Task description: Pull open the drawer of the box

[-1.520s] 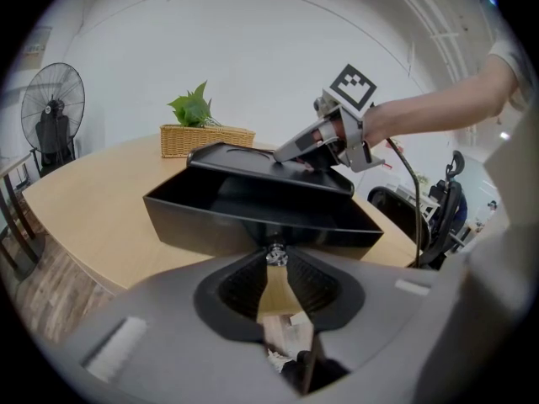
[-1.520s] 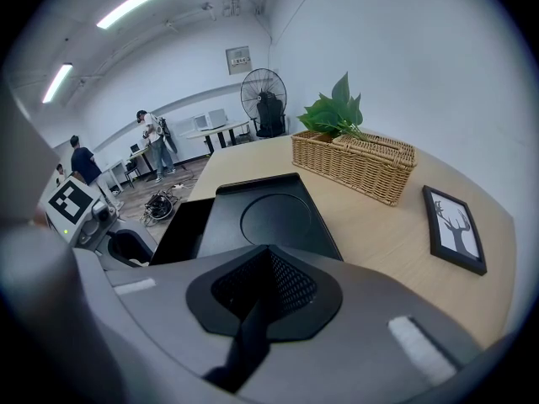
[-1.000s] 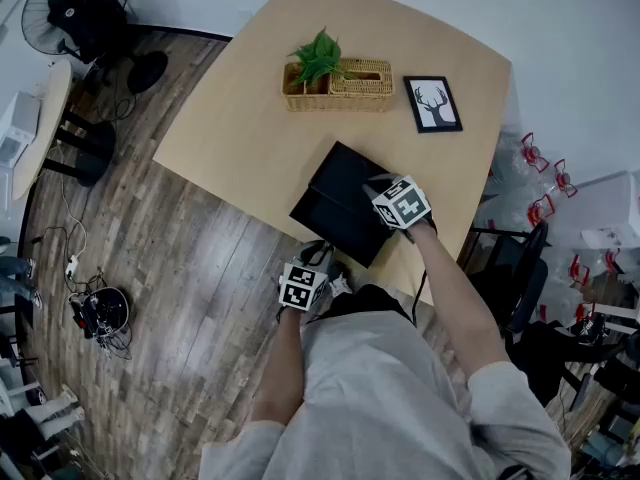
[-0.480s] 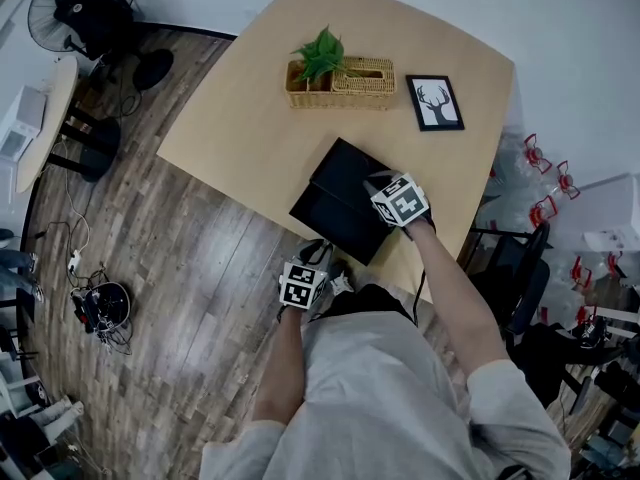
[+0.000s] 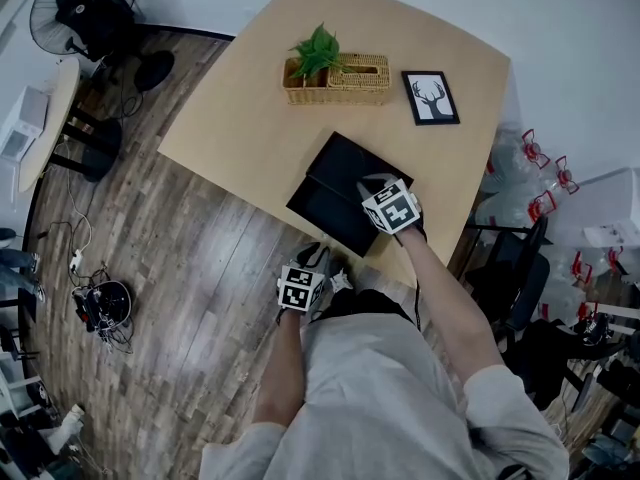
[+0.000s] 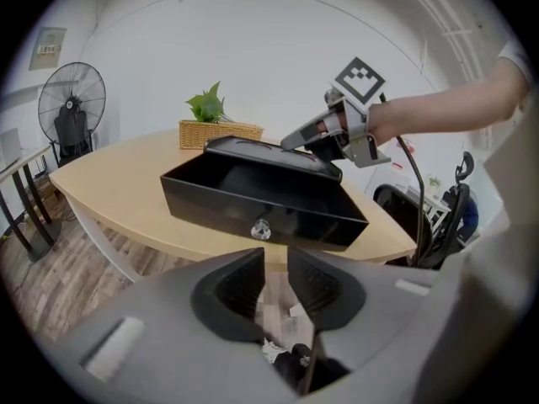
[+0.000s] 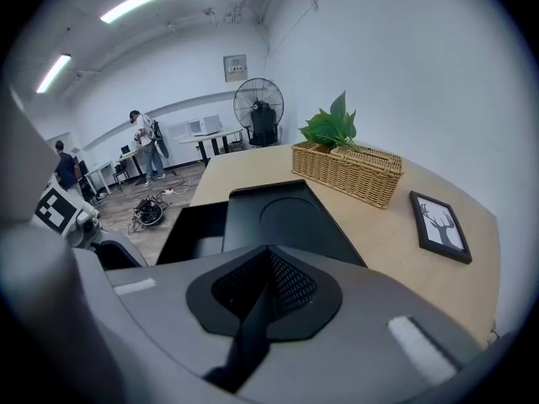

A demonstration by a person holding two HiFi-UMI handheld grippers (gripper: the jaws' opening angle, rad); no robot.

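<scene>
A black box (image 5: 345,173) lies near the front edge of the wooden table (image 5: 250,118). Its drawer (image 6: 253,196) stands pulled out toward me, empty inside, with a clear crystal knob (image 6: 262,228) on its front. My left gripper (image 6: 275,255) hangs below the table edge, a short way back from the knob. Its jaws are a narrow gap apart with nothing between them. My right gripper (image 7: 268,255) is over the box top (image 7: 282,217), shut on nothing. In the head view the left gripper (image 5: 312,266) is off the table and the right gripper (image 5: 372,186) is on the box.
A wicker basket with a green plant (image 5: 340,73) and a framed deer picture (image 5: 430,98) stand at the table's far side. A dark chair (image 5: 510,268) sits to the right. A fan (image 5: 85,8) and a cable bundle (image 5: 100,313) are on the wooden floor at left.
The right gripper has shifted slightly left on the box top. The left gripper stays in about the same place below the table edge.
</scene>
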